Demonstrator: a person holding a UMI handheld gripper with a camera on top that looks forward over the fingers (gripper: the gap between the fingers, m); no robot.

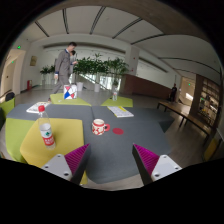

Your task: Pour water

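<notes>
grey counter [120, 140] with a capped bottle [46, 132] standing left of a white mug [99, 126], both well beyond the tongs [110, 160], spread wide and empty; likely nothing poured yet, grasp and pour all left.

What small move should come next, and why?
Probably swing toward the bottle and close in: the gripper is open and empty, the bottle stands upright on the table ahead and off to one side, and the mug waits beyond the fingers.
</notes>
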